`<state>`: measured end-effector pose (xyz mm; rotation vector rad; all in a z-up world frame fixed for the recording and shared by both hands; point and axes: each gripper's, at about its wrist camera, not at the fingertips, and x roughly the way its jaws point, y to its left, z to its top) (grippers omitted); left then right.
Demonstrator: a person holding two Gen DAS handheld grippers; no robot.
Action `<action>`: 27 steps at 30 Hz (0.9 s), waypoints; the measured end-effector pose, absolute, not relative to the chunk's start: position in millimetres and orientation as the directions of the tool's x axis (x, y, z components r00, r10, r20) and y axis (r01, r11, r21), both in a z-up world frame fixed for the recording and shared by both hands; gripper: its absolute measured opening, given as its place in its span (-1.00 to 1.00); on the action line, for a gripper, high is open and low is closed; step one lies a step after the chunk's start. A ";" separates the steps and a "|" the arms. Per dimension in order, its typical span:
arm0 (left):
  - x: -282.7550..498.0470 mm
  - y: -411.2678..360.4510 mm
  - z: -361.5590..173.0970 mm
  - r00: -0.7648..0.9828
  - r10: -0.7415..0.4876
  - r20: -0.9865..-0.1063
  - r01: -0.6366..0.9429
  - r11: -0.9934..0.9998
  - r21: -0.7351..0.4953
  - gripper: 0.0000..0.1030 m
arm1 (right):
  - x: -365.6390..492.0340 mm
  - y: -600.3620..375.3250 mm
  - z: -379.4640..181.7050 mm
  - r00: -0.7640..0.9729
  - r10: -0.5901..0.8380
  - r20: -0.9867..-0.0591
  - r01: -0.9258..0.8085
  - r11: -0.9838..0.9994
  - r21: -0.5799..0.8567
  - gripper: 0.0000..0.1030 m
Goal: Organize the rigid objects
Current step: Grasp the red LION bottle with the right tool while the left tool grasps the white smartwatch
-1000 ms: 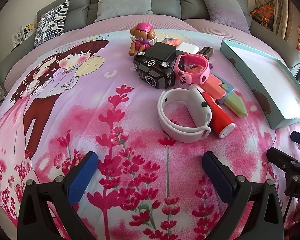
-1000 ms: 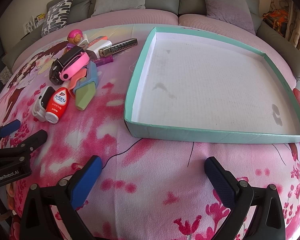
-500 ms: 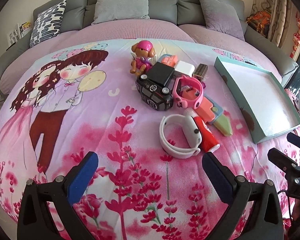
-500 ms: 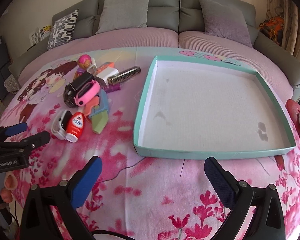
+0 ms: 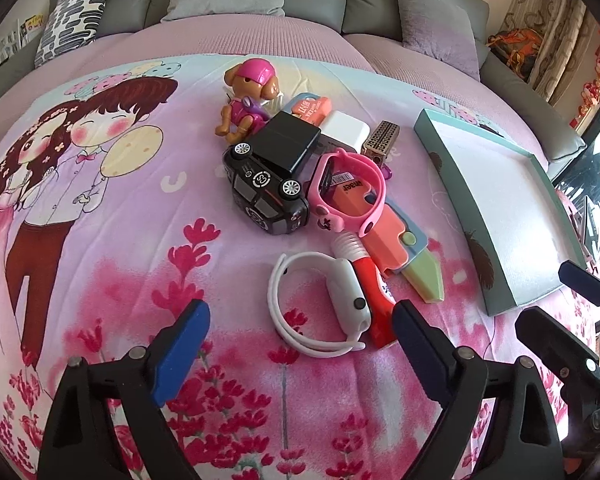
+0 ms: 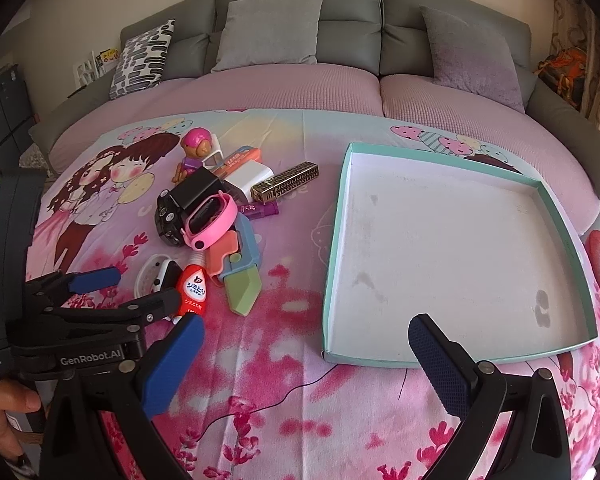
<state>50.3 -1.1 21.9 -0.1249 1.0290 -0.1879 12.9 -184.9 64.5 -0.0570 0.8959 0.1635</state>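
A pile of small objects lies on the pink bedspread: a white watch [image 5: 320, 304], a red bottle [image 5: 374, 292], a pink watch [image 5: 350, 188], a black toy car [image 5: 268, 176], a puppy figure [image 5: 248, 96], a coral and green toy knife [image 5: 408, 248] and a gold harmonica [image 6: 286, 182]. My left gripper [image 5: 300, 344] is open and empty, just in front of the white watch. My right gripper [image 6: 306, 356] is open and empty, near the front left corner of the empty teal tray [image 6: 452, 352]. The left gripper also shows in the right wrist view [image 6: 136, 288].
A grey sofa back with cushions [image 6: 268, 32] runs behind the bed. A patterned pillow [image 6: 142, 58] lies at the back left. A white charger block [image 6: 248, 174] and an orange pack [image 6: 240, 160] lie in the pile. The bed's edge is close below both grippers.
Both grippers first pulled back and up, away from the objects. The left gripper has since moved forward to the white watch. Both stay open. No object has moved.
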 end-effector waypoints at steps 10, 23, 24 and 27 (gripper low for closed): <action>56.9 -1.2 22.7 0.479 -0.314 -0.820 0.116 0.948 -0.295 0.25 | 22.7 -182.1 62.7 0.602 0.107 -0.791 -0.165 0.986 0.008 1.00; 48.4 16.6 29.6 0.493 -0.257 -0.831 0.082 0.965 -0.250 0.05 | 33.8 -153.0 60.5 0.583 0.139 -0.801 -0.216 0.976 0.011 1.00; 47.5 20.9 31.2 0.497 -0.246 -0.832 0.073 0.968 -0.242 0.05 | 34.0 -150.3 60.6 0.582 0.143 -0.800 -0.223 0.975 0.012 1.00; 43.4 39.0 36.2 0.512 -0.217 -0.831 0.037 0.972 -0.232 0.05 | 35.1 -140.4 61.3 0.580 0.157 -0.799 -0.244 0.970 0.013 0.97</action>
